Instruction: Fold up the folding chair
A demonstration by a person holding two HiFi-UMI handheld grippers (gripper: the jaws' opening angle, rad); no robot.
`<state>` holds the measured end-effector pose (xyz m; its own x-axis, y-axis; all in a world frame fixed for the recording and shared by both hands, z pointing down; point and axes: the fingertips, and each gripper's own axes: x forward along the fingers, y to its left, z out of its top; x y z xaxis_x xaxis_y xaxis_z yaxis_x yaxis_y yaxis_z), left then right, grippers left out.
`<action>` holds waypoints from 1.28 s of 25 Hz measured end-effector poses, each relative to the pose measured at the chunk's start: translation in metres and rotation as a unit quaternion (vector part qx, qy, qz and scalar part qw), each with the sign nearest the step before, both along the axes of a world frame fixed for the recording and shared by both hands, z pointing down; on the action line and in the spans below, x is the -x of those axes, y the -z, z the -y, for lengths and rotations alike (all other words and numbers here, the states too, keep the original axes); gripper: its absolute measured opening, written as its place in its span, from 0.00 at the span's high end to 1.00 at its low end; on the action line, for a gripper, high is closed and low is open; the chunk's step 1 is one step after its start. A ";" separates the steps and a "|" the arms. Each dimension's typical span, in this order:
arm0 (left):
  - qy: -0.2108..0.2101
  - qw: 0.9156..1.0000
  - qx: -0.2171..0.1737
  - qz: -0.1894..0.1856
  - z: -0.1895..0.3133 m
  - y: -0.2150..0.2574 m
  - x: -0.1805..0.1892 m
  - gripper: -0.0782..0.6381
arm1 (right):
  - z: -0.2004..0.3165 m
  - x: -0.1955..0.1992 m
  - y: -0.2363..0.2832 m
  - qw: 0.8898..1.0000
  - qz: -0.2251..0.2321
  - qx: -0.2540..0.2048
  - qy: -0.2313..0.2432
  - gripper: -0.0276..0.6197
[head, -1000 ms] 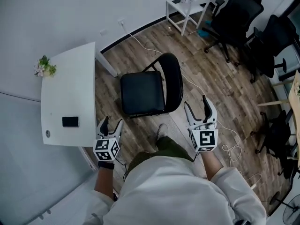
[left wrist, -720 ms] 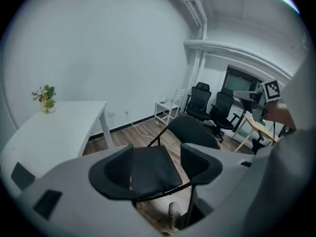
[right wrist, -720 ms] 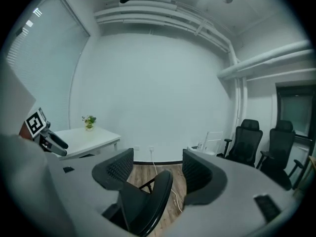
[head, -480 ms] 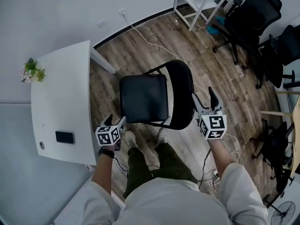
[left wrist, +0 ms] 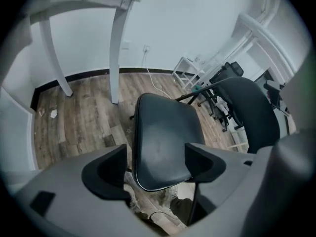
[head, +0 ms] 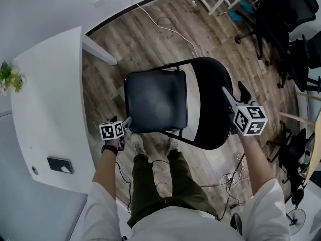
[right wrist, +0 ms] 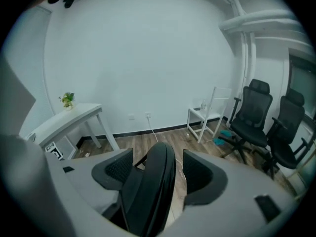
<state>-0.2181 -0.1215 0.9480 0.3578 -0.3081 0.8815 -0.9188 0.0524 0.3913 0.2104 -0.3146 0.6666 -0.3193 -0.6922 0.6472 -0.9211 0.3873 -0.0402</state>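
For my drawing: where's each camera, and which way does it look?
Head view: on the person's head, steeply down at the folding chair; legs, left gripper, right gripper show.
Left gripper view: on the left gripper, along its opening jaws; seat between them.
Right gripper view: on the right gripper, toward the wall; backrest between jaws.
All share the folding chair.

Between your left gripper's (left wrist: 155,154) opening jaws, untouched, the folding chair seat (left wrist: 163,127) is smooth black vinyl with a faint sheen. Between your right gripper's (right wrist: 158,157) jaws, its backrest (right wrist: 148,196) looks matt. Beyond, the floor (left wrist: 84,112) is grained wood plank.
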 end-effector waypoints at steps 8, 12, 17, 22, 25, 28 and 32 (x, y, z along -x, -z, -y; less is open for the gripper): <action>0.002 0.994 0.027 -0.107 0.021 -0.134 -0.003 0.32 | 0.026 0.008 -0.074 0.983 0.091 0.157 -0.003 0.45; 0.000 0.980 0.037 -0.194 0.025 -0.171 -0.020 0.32 | 0.032 0.011 -0.085 0.973 0.098 0.209 -0.001 0.60; 0.043 0.950 0.058 -0.304 0.014 -0.190 -0.037 0.31 | 0.025 0.013 -0.093 0.964 0.109 0.243 0.014 0.77; 0.038 0.943 0.068 -0.323 0.015 -0.192 -0.036 0.30 | 0.026 0.021 -0.095 0.944 0.188 0.267 0.032 0.84; 0.046 0.949 0.067 -0.304 0.014 -0.187 -0.039 0.30 | 0.028 0.023 -0.092 0.944 0.190 0.269 0.035 0.84; 0.045 0.955 0.061 -0.285 0.012 -0.172 -0.047 0.30 | 0.026 0.026 -0.080 0.943 0.189 0.268 0.050 0.85; 0.036 0.960 0.058 -0.270 0.012 -0.135 -0.073 0.32 | 0.026 0.018 -0.056 0.945 0.183 0.265 0.051 0.85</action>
<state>-0.1452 -0.1340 1.0829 0.7533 -0.2605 0.6038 -0.5762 0.1810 0.7970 0.1927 -0.3406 0.7224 -0.6359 -0.2547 0.7285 -0.7674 0.3088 -0.5619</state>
